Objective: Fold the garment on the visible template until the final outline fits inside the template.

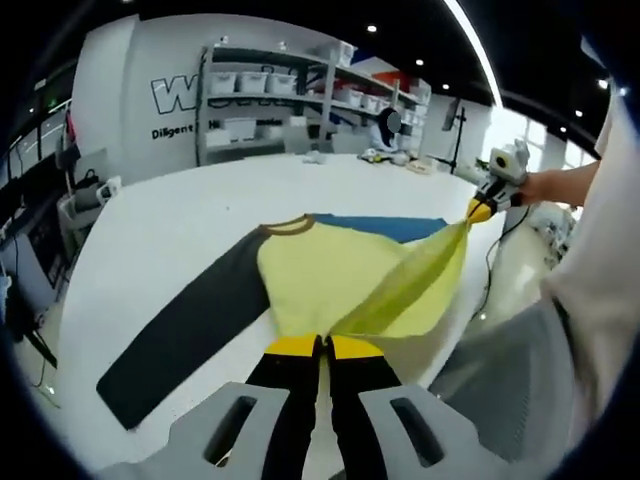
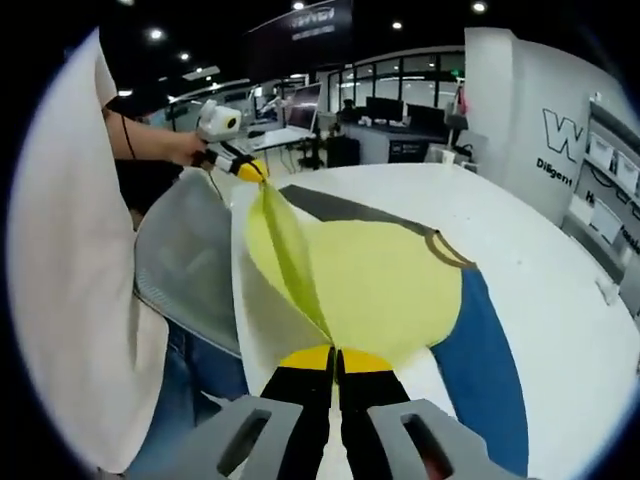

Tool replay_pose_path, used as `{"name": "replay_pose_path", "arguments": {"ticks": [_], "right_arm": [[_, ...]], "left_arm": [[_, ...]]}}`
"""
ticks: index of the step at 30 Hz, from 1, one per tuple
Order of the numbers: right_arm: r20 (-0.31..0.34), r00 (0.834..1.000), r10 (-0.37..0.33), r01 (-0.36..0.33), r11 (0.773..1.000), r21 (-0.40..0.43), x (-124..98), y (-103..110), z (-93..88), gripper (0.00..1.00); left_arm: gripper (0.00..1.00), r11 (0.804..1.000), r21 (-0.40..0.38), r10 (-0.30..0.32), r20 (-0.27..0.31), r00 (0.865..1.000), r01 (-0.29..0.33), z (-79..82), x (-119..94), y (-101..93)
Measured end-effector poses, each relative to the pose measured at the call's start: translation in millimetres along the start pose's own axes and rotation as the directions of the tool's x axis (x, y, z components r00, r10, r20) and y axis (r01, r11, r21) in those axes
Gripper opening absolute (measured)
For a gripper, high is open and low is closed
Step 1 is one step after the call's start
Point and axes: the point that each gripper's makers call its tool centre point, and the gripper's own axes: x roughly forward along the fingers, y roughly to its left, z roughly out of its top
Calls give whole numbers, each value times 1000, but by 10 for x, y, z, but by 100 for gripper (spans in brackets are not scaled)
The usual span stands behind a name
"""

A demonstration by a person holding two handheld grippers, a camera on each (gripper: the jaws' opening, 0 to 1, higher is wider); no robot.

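A yellow garment (image 1: 320,270) with dark grey sleeves (image 1: 185,325) and a brown collar (image 1: 288,226) lies on a white table (image 1: 200,215), partly over a blue template (image 1: 390,228). My left gripper (image 1: 325,347) is shut on the yellow hem. My right gripper (image 1: 480,211) holds the hem's other end, and the hem is lifted in a taut fold between them. In the right gripper view, the right gripper (image 2: 335,358) is shut on the yellow garment (image 2: 380,280). A hand holds the left gripper (image 2: 252,170) at the fold's far end. The blue template (image 2: 490,370) shows to the right.
A person in a white shirt (image 2: 70,250) stands at the table's edge beside a grey mesh chair (image 2: 185,260). Shelves with white bins (image 1: 290,95) line the back wall. Small items (image 1: 395,157) sit at the table's far side.
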Motion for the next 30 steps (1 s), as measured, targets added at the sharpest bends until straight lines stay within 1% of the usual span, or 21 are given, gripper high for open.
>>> {"name": "replay_pose_path", "arguments": {"ticks": [4, 7, 9, 10, 11, 13, 14, 17, 18, 20, 24, 27, 29, 30], "right_arm": [[-20, 999, 38, -38, 999, -7, 53, 180, -95, 0], [-44, 996, 72, -73, 997, -15, 102, 331, -202, 0], [-64, 993, 98, -99, 995, -17, 138, 443, -291, 0], [-68, 992, 106, -107, 994, -18, 157, 477, -328, 0], [-79, 990, 115, -116, 993, -16, 178, 513, -378, 0], [-128, 982, 142, -147, 989, -27, 244, 620, -556, 0], [-138, 979, 147, -152, 988, -25, 268, 645, -606, 0], [-150, 975, 162, -165, 986, -4, 352, 705, -725, 0], [-173, 971, 164, -167, 986, -5, 386, 720, -802, 0], [-198, 964, 177, -180, 984, 2, 421, 748, -898, 0], [-224, 958, 180, -178, 984, 30, 464, 732, -1026, 0], [-233, 953, 192, -182, 981, 64, 423, 736, -1049, 0], [-225, 957, 181, -169, 983, 71, 377, 675, -1045, 2], [-216, 960, 179, -165, 983, 83, 358, 648, -1035, 2]], "left_arm": [[2, 1000, -11, -16, -9, 1000, 16, -114, -27, -66], [2, 999, -10, -41, -50, 998, 41, -276, -39, -131], [2, 998, -17, -65, -80, 995, 64, -376, -52, -176], [2, 997, -16, -75, -103, 992, 73, -453, -59, -193], [2, 997, -16, -77, -112, 991, 76, -493, -60, -201], [2, 995, -28, -103, -148, 984, 100, -614, -62, -254], [2, 994, -28, -112, -162, 980, 109, -678, -47, -263], [2, 992, -34, -123, -197, 973, 119, -804, -8, -295], [3, 992, -38, -125, -202, 971, 120, -830, 6, -300], [3, 991, -35, -136, -252, 958, 132, -922, 30, -315], [0, 989, -52, -150, -260, 954, 141, -911, 69, -315], [2, 990, -67, -139, -255, 957, 126, -885, 53, -245], [5, 991, -64, -130, -253, 959, 117, -853, 39, -199], [6, 993, -61, -115, -252, 961, 102, -839, 42, -122]]}}
